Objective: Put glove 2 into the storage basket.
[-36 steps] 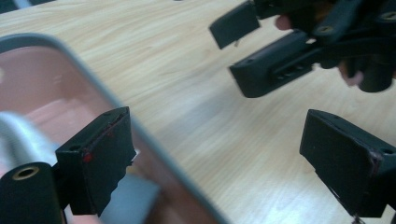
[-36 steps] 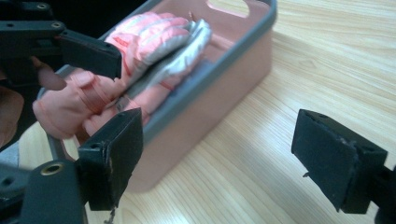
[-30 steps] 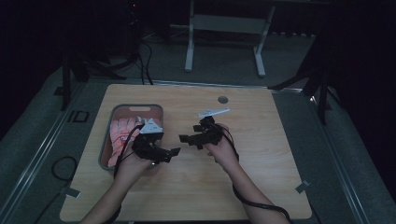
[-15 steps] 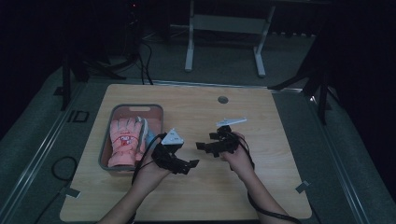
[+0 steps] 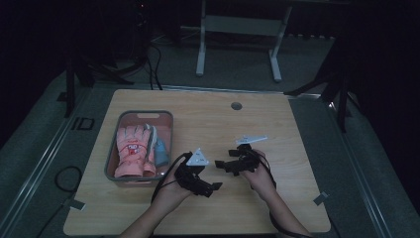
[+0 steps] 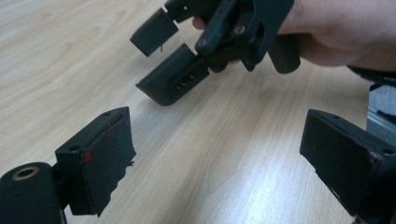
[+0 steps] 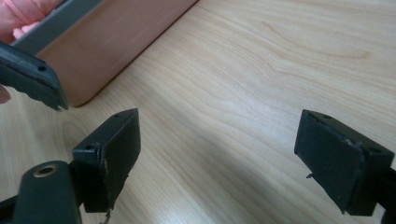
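Both tools are held low over bare wood near the front of the table (image 5: 297, 124), tips turned toward each other. The left gripper (image 6: 219, 154) is spread wide with nothing between its jaws, and the right gripper (image 7: 215, 154) is likewise wide open and empty. The pink gloves (image 5: 132, 148) are lying in the grey tray (image 5: 146, 114) at the left of the table, well apart from both tools, with a blue item (image 5: 161, 151) tucked against their right side. The gloves are judged soft, light and floppy, nothing fragile; a pinch on bunched fabric is expected to hold, though they would sag and drape. The cuff or a flat palm section is judged the best place for a bite, fingers being likely to slip free.
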{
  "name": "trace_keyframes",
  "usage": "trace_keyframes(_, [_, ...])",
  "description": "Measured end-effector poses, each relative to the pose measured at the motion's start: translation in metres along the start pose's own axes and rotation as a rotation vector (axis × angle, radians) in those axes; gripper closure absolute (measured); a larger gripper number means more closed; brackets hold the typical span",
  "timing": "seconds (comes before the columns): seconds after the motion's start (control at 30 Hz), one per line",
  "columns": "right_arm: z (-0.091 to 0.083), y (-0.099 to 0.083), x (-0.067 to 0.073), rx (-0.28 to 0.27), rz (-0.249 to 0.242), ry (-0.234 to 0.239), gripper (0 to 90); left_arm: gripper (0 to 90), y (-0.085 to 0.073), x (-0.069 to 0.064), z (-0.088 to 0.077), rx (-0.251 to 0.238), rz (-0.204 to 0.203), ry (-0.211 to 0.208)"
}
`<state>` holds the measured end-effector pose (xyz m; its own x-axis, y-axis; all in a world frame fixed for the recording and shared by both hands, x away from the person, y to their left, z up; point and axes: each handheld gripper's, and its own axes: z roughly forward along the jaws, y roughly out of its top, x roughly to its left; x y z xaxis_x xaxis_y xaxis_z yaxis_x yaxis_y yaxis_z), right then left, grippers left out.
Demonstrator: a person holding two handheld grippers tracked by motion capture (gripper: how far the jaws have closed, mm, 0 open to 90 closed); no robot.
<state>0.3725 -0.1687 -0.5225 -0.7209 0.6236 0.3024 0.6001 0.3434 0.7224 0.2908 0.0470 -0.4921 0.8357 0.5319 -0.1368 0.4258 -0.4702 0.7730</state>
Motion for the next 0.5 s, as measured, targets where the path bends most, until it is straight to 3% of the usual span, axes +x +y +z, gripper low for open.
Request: trace_keyframes(0.5, [0.001, -0.021, -0.009, 0.024, 0.001, -0.008, 14.4, 10.0, -0.016, -0.010, 0.027, 0.030, 0.012, -0.078])
